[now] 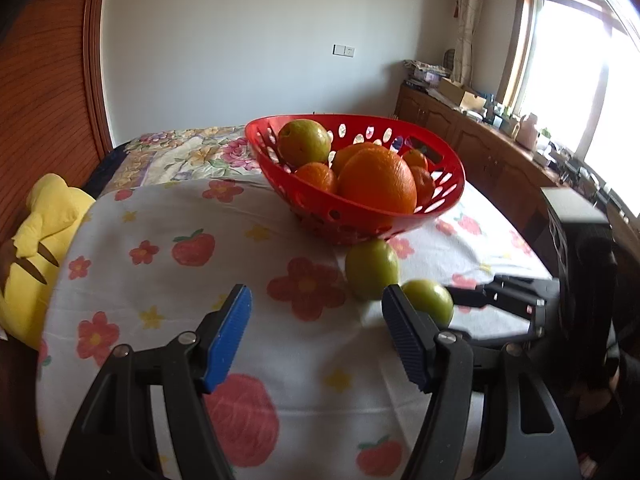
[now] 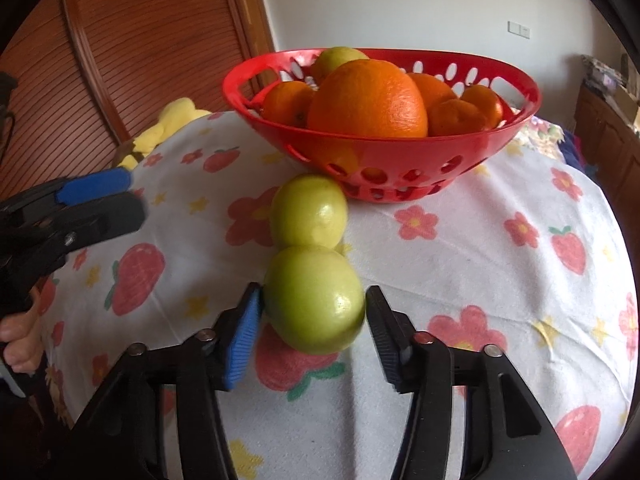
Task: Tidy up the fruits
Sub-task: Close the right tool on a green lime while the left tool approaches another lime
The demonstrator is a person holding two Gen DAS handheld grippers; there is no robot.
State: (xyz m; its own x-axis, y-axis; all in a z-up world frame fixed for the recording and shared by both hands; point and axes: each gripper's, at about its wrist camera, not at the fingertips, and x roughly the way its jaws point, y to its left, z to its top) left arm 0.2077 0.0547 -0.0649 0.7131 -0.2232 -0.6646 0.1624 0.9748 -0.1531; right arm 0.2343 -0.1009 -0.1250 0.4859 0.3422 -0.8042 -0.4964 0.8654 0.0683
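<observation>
A red perforated basket stands on the flowered cloth and holds several oranges and a green fruit. Two green fruits lie in front of it. My right gripper has its blue pads on either side of the nearer green fruit, touching or nearly so. The second green fruit lies just beyond, beside the basket's base. My left gripper is open and empty over the cloth, left of both fruits.
A yellow plush toy lies off the left edge of the cloth-covered table. A wooden wardrobe stands behind on the left. A wooden cabinet with clutter runs under the window at right.
</observation>
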